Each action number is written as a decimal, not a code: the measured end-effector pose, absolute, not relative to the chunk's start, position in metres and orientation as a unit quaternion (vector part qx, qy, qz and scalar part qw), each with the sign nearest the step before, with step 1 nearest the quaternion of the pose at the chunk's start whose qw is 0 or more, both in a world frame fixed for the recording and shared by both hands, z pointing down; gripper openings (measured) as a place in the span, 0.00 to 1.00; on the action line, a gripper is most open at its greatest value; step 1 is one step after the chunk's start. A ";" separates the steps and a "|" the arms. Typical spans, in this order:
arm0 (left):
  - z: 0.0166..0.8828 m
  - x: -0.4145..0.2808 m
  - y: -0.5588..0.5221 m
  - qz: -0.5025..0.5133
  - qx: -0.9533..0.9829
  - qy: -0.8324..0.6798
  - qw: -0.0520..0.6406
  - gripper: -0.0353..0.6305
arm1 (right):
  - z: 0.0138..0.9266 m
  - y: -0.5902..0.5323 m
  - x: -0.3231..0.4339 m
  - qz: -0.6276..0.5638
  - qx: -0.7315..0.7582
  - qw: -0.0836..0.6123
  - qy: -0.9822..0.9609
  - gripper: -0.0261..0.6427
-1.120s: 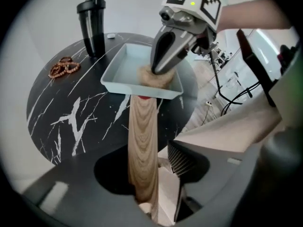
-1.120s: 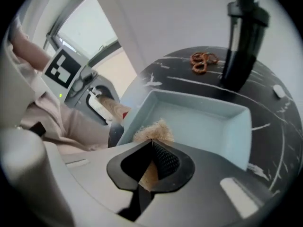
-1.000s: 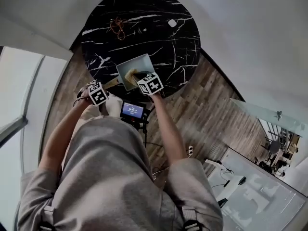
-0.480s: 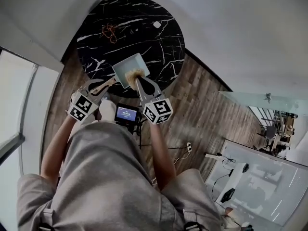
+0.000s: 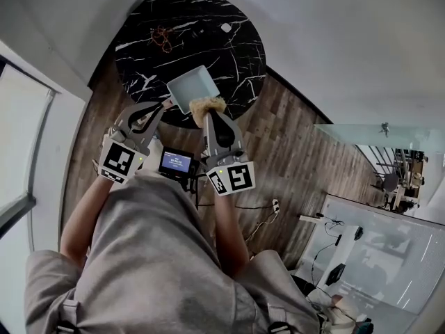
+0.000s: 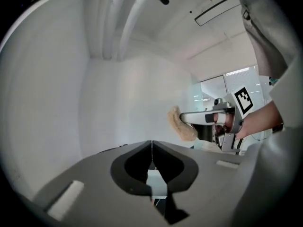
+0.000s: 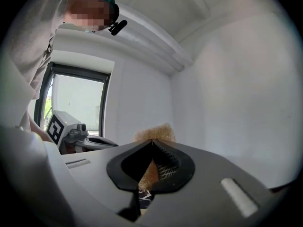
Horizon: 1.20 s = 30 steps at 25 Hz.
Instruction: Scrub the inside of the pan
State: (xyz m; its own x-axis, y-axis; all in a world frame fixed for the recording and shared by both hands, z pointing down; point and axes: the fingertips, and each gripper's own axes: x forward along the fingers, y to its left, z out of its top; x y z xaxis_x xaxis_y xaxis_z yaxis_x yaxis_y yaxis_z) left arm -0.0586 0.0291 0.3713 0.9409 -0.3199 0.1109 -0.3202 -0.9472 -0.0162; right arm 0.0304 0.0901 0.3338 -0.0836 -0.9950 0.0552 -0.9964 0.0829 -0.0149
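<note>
A pale square pan (image 5: pixel 192 87) is at the near edge of the round black marble table (image 5: pixel 208 40), its inside bare. My left gripper (image 5: pixel 165 106) reaches the pan's near left corner, where the handle runs hidden under its fingers. In the left gripper view its jaws (image 6: pixel 152 144) meet at the tips, with a pale strip caught lower down between them. My right gripper (image 5: pixel 211 115) is shut on a tan sponge (image 5: pixel 208 105), held just off the pan's near right rim. The sponge (image 7: pixel 155 132) pokes out above the jaw tips (image 7: pixel 151 143) and also shows as the tan sponge (image 6: pixel 181 125).
A brown tangle (image 5: pixel 162 39) and a small white object (image 5: pixel 226 27) lie on the far half of the table. A small lit screen (image 5: pixel 175 162) hangs at the person's waist. Wooden floor (image 5: pixel 292 145) surrounds the table, with a window (image 5: pixel 28 138) on the left.
The sponge has come out of the pan to its near rim. The left gripper has closed at the pan's handle. Both grippers have drawn back toward the person.
</note>
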 end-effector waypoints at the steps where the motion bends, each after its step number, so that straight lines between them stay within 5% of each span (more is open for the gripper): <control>1: 0.373 -0.061 0.034 0.059 0.985 -0.160 0.000 0.06 | 0.334 0.093 0.028 0.025 0.677 0.016 -0.735 0.06; 30: 0.401 -0.079 0.069 0.091 0.988 -0.128 0.014 0.06 | 0.348 0.120 0.007 0.052 0.689 -0.002 -0.723 0.06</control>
State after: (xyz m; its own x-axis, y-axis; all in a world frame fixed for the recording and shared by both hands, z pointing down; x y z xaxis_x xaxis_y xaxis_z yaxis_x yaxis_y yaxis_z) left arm -0.0795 0.0687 0.4014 0.9507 -0.2504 0.1828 -0.2553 -0.9669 0.0034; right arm 0.0071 0.1202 0.3484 -0.0501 -0.9964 0.0683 -0.9959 0.0447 -0.0784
